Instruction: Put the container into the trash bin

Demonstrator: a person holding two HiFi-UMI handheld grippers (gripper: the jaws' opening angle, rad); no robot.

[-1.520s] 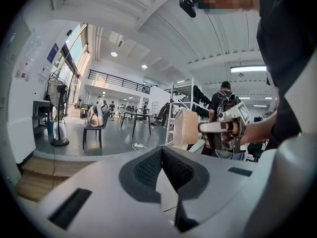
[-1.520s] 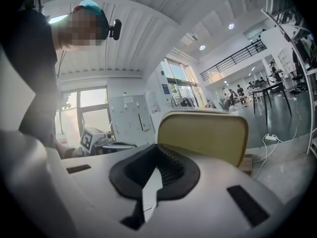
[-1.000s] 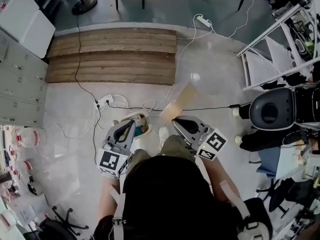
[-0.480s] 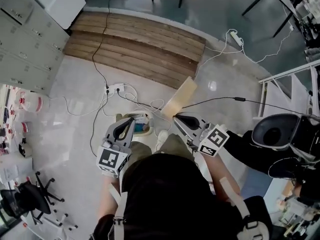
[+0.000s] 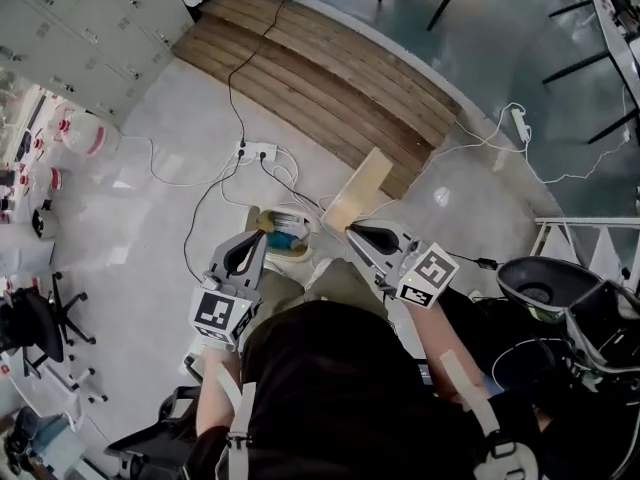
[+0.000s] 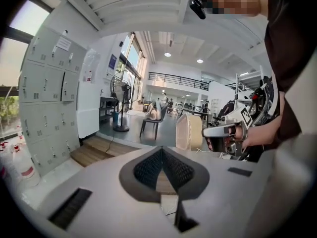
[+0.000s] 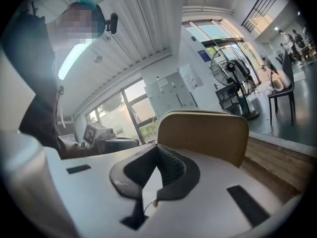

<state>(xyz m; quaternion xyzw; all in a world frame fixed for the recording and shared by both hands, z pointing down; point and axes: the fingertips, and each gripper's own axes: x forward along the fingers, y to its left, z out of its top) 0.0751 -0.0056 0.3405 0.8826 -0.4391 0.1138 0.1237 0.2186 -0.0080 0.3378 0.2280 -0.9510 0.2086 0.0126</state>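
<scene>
**Down by the feet: everything's swinging round, container still not binned**

Compared with a second ago the whole floor is swinging round in the head view. The wooden platform (image 5: pixel 320 78) is now running diagonally instead of straight across, and the whitish trash bin (image 5: pixel 298 256) is showing more of its blue and yellow rubbish beside the left gripper (image 5: pixel 258 246). The right gripper (image 5: pixel 352 231) is still clamping the tan container (image 5: pixel 358 188) by its lower edge, holding it in the air just right of the bin's rim. The left gripper's jaws are sitting pressed together on nothing. My guess: the person is lining up on the bin and the drop is still to come.

Stuff I'm not getting: the person's head and shoulders are covering the bottom middle of the head view, and the left gripper is hiding the bin's near side. How high the container is hanging above the rim, no idea. Neither gripper view is showing the bin.
</scene>
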